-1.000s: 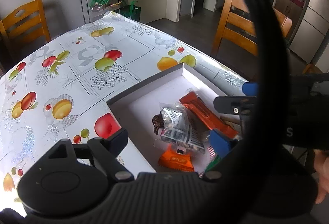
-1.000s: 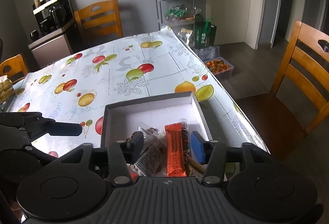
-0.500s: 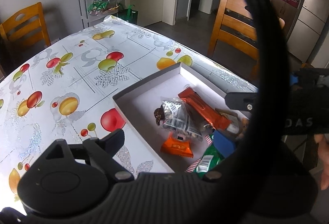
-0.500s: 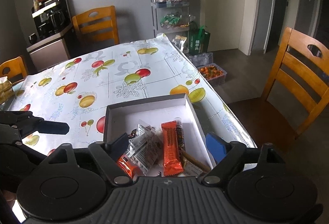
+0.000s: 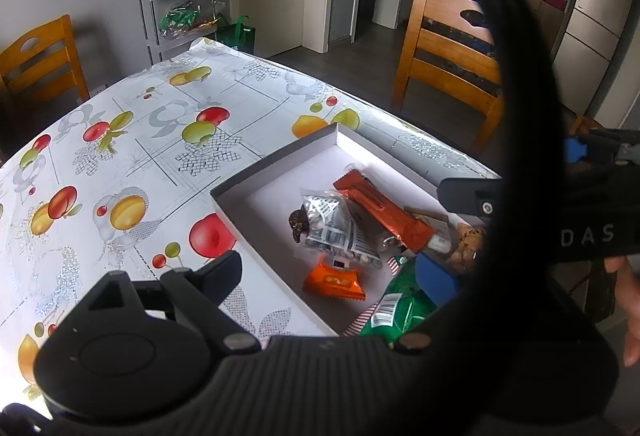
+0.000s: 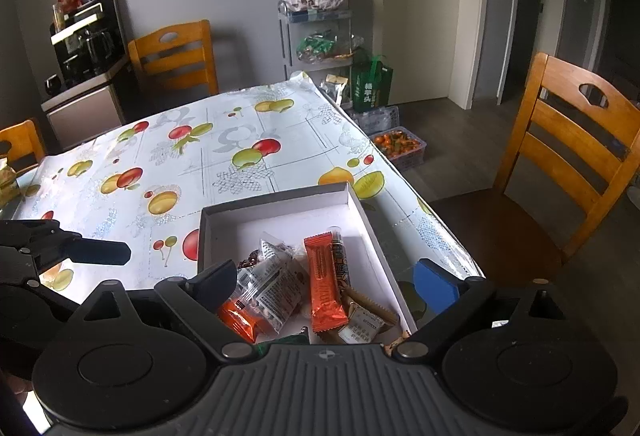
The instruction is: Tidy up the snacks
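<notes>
My right gripper point(image 6: 326, 282) hangs over the near end of the box point(image 6: 276, 202), its jaws opening with nothing pinched; the snacks lie below and between them. My left gripper point(image 5: 330, 270) is spread wide and empty, one finger over the tablecloth point(image 5: 132, 156), the other over the box. In the box lie an orange bar point(image 6: 323, 286), a clear packet point(image 6: 272, 286), a small orange packet point(image 5: 334, 281) and a green packet point(image 5: 394, 310).
</notes>
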Available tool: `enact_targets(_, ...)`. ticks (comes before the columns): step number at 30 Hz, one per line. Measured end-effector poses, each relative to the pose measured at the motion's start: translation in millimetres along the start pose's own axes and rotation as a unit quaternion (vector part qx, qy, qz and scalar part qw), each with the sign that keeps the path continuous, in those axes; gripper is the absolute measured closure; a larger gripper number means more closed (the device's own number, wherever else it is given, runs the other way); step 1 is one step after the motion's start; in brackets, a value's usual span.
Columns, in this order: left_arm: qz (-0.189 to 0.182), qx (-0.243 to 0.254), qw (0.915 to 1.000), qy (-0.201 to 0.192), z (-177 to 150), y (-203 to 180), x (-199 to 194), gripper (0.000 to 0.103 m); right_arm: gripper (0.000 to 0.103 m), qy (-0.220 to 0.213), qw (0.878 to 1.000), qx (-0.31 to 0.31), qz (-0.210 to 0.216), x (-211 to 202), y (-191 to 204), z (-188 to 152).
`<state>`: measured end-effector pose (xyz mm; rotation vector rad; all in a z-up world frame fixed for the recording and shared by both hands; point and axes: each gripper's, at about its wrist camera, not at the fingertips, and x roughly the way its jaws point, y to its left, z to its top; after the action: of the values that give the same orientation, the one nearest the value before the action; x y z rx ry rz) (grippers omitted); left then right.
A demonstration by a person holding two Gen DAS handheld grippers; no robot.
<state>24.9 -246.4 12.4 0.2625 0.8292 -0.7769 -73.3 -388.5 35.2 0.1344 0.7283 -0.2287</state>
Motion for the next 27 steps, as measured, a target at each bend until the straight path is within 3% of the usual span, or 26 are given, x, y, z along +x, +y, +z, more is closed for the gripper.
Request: enact_targets(27,-0.017,0.000,0.9998,-0.014,-6,-7,-11,0.008,0.003,-0.011,1.000,-0.001,-0.010,-15,6,-3)
